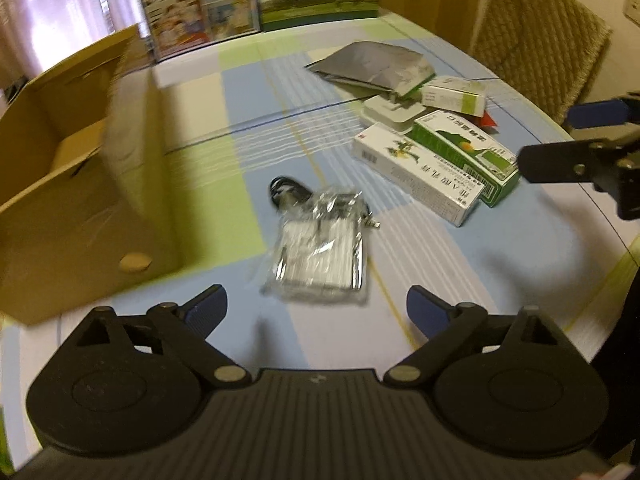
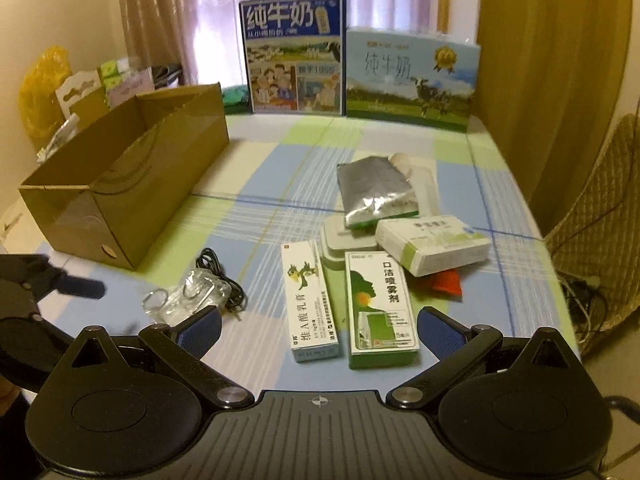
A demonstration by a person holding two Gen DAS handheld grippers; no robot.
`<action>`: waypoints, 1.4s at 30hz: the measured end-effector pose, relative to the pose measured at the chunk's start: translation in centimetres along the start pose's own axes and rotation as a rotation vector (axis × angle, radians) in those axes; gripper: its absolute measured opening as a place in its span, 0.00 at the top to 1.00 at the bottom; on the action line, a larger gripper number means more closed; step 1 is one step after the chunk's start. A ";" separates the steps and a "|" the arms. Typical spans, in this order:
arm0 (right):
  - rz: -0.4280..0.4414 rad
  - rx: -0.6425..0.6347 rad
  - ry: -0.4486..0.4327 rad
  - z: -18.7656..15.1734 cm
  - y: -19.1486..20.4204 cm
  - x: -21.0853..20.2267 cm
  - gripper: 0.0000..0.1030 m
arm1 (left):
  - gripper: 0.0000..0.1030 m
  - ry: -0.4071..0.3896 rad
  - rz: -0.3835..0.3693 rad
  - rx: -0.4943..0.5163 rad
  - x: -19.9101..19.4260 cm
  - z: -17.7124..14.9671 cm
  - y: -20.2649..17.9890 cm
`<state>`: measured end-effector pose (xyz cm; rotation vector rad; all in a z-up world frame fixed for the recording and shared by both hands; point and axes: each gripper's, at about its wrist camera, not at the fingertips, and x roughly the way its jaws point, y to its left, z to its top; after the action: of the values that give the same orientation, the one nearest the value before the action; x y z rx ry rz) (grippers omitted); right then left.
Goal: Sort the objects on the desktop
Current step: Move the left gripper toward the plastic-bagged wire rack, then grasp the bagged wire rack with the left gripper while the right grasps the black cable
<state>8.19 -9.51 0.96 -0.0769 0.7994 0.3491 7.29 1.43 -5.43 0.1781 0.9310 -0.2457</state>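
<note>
- While both tools hung above the checked cloth, the left gripper had its jaws spread wide, nothing between them.
- Right gripper likewise wide apart, empty.
- Just ahead of the left jaws lay a clear plastic packet, white contents, long axis running away from the camera, top end toward a black cable coiled at its far edge and touching it.
- Between and just beyond the right fingers lay two cartons side by side, long axes pointing away from the gripper: white ointment box on the left, green spray box on the right, near ends toward the camera.
- Behind them, a white-and-green box rested tilted on a white flat case; a red item peeked out beneath.
- Silver foil pouch farther back, its lower end over the case.
- Open cardboard box stood on the left of the table, long axis running back toward the milk cartons.
- Wicker chair beyond the table edge.
</note>
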 end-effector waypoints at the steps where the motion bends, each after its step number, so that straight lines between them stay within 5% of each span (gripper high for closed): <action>1: 0.004 -0.001 0.002 0.0 -0.1 0.4 0.02 | 0.12 -0.001 -0.007 0.011 0.5 0.1 0.0; 10: 0.016 -0.024 0.030 -0.2 -0.4 3.6 0.02 | 0.25 -0.026 0.001 0.066 3.7 0.5 -0.2; 14: 0.042 -0.064 0.033 -0.1 0.1 4.4 0.06 | 0.49 -0.044 0.024 0.053 3.7 0.5 0.3; 16: 0.053 -0.095 0.032 -0.1 0.6 4.8 0.09 | 0.50 -0.044 0.019 0.046 3.6 0.6 0.7; 24: 0.152 -0.244 0.039 0.2 3.2 6.6 0.19 | 0.51 -0.028 0.066 -0.057 1.3 -0.5 2.4; 33: 0.223 -0.345 0.073 1.0 6.1 11.9 0.42 | 0.50 -0.011 0.122 -0.132 1.6 -1.5 3.9; 42: 0.247 -0.379 0.106 1.4 6.7 15.6 0.62 | 0.27 -0.033 0.118 -0.123 1.9 -2.0 4.2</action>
<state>16.98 1.40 -8.80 -0.3557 0.8410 0.7339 8.08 5.70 -7.96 0.1149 0.8970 -0.0819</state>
